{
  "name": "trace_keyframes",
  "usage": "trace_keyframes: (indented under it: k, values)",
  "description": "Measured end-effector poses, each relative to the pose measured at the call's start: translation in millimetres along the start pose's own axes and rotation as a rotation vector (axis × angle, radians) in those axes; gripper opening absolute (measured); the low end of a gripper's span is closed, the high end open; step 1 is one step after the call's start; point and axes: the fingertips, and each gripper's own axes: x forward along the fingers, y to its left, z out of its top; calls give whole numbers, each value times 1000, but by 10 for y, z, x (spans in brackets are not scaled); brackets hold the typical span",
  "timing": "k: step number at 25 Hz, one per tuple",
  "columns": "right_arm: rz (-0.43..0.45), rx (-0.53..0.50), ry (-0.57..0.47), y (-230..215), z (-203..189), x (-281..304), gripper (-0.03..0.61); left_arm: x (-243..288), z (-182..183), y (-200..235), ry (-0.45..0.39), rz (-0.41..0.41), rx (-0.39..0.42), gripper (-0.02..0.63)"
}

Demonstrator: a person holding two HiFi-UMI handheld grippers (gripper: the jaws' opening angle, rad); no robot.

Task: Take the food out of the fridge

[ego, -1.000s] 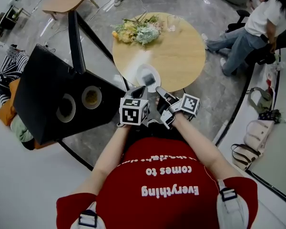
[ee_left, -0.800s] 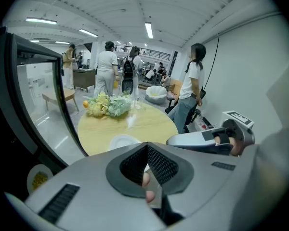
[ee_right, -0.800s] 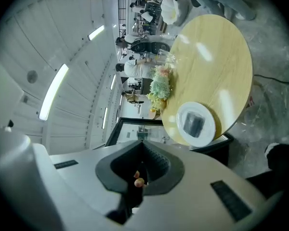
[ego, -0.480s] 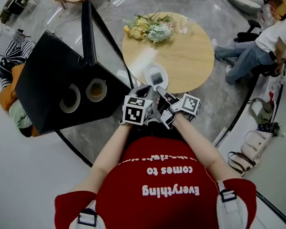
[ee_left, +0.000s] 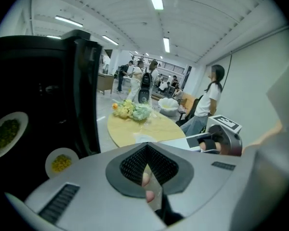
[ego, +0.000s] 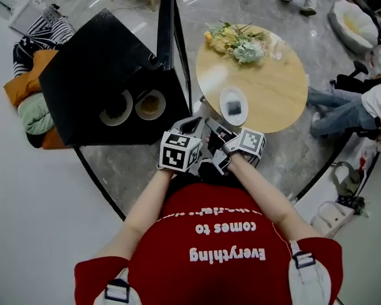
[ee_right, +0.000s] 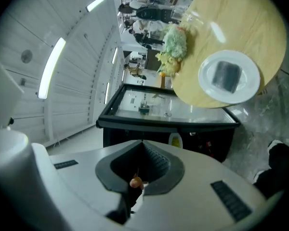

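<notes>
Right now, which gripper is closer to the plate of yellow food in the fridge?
Left. The left gripper is just outside the fridge, near the plate; the right gripper is beside it, toward the round table.

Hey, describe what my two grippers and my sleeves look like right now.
Both the left gripper and the right gripper have broad light grey jaws with black ribbed pads set in a dark recess. Each carries a white cube printed with black square markers. No cables show. The person wears a red short-sleeved shirt with white lettering; the forearms are bare.
</notes>
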Motion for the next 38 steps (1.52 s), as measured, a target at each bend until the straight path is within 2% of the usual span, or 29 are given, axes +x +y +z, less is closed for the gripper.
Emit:
trace_keyframes:
  k: [6, 11, 21, 27, 29, 31, 38]
  values:
    - [-4, -63, 159, 191, -561, 483, 12, -557, -231, 516, -46, 129, -122, 5]
    - [31, -93, 275, 349, -996, 834, 12, -987, -454, 879, -79, 229, -215, 5]
    - [32, -142, 421, 522, -1576, 1259, 14, -1718, -729, 1403, -159, 402, -350, 5]
    - [23, -193, 464, 602, -1706, 1558, 22, -2052, -875, 1639, -204, 477, -434, 5]
    - [20, -178, 478, 607, -1745, 1656, 92, -2113, -946, 1684, -216, 493, -460, 5]
    - [8, -161, 486, 574, -1769, 1732, 124, -2145, -1031, 1713, -223, 501, -485, 5]
    - [-50, -131, 462, 337, -1717, 2186, 129, -2203, -1245, 1793, -214, 516, -509, 5]
